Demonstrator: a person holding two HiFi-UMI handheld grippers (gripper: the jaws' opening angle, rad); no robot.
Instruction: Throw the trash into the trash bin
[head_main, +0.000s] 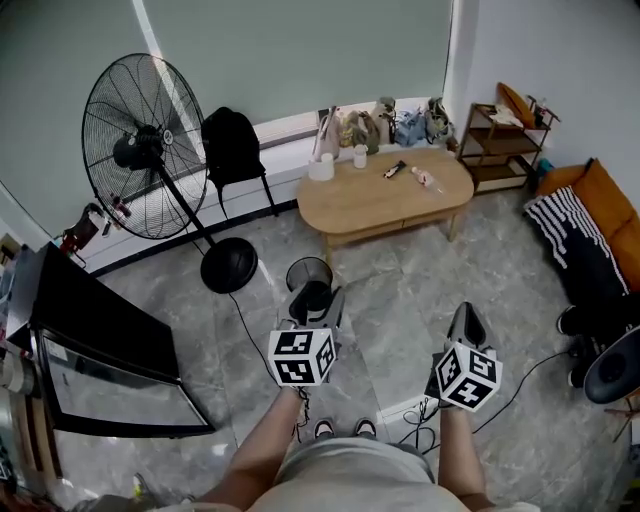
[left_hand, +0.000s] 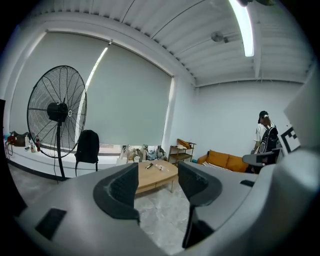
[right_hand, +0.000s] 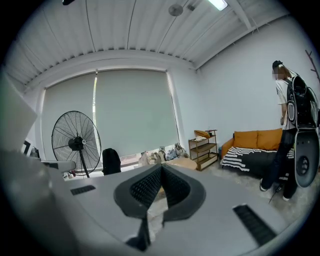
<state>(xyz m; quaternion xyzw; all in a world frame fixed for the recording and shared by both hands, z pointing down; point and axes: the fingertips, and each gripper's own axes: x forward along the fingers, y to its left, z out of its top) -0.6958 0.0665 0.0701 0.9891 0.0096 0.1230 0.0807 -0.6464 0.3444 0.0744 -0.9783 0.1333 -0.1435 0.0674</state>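
A black mesh trash bin stands on the grey floor in front of the oval wooden table. My left gripper hangs over the bin's near rim, open, with nothing between its fingers. Between them the left gripper view shows the table. On the table lie a black item and a pinkish wrapper, with white cups near its far edge. My right gripper is lower right of the bin, over the floor. In its own view the right gripper is shut with nothing in it.
A big standing fan and a chair with a black backpack stand left of the table. A wooden shelf and an orange sofa are at the right, a dark cabinet at the left. Cables cross the floor. A person stands at the right.
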